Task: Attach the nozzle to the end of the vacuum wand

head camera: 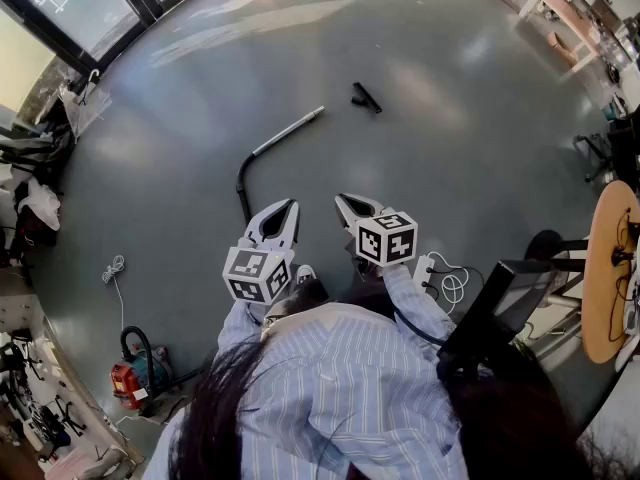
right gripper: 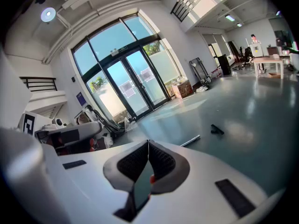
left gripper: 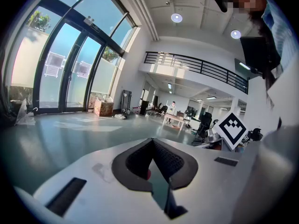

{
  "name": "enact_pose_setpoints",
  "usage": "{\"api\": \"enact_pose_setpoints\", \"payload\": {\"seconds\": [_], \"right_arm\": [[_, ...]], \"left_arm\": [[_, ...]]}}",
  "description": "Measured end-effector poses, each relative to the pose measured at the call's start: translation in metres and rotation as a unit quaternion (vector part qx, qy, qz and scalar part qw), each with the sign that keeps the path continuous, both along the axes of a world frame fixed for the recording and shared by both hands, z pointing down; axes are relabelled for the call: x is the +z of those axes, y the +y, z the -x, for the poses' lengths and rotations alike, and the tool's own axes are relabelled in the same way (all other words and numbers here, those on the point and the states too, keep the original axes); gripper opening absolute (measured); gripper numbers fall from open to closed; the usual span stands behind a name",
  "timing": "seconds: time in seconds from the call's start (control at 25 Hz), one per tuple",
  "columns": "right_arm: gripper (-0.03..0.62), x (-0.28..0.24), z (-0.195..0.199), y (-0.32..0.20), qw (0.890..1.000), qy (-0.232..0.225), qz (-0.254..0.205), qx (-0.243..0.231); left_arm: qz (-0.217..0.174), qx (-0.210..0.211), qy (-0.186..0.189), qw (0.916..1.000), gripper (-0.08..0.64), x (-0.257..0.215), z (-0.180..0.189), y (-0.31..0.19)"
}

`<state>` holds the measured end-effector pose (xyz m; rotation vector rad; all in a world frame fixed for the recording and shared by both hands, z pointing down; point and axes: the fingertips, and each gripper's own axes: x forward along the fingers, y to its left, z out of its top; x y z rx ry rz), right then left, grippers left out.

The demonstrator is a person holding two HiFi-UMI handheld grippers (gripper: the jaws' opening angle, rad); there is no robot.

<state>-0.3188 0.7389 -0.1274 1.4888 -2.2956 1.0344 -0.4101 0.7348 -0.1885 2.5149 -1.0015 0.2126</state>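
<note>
**Both tongs shut and empty; wand and nozzle lie apart on the floor**

From the head view, the person stands with both tools held out front. The left tongs and right tongs sit side by side, tips nearly level. Ahead of them the wand lies on the grey floor. Its silver tube runs up and to the right, and its black bent end curls back toward the left tongs. The nozzle, small and black, lies past the silver tip and to its right, near it but not touching.

In the left gripper view, the left tongs have their pads pressed tip to tip with nothing between them. This camera catches neither wand nor nozzle. It looks across open floor to tall glass doors and a balcony railing, with the other gripper's marker cube poking in at the right.

In the right gripper view, the right tongs are also closed and hold nothing. Here the task's things do show. The wand's silver end peeks out just beyond the jaws, and the nozzle lies a little farther off to the right.

Only the head view takes in the edges of the room. A red vacuum stands at lower left, a white cable is coiled on the floor, and a round wooden worktop sits at far right.
</note>
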Motion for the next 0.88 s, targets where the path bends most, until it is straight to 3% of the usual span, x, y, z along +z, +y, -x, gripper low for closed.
{"api": "enact_pose_setpoints", "payload": {"seconds": [0.28,0.88], "right_arm": [[0.009,0.007,0.054,0.005,1.000,0.003,-0.003,0.019],[0.009,0.012,0.036,0.020,0.997,0.023,0.001,0.080]], "left_arm": [[0.015,0.027,0.026,0.9992,0.005,0.012,0.045,-0.006],[0.019,0.088,0.033,0.9954,0.006,0.022,0.024,-0.001]]}}
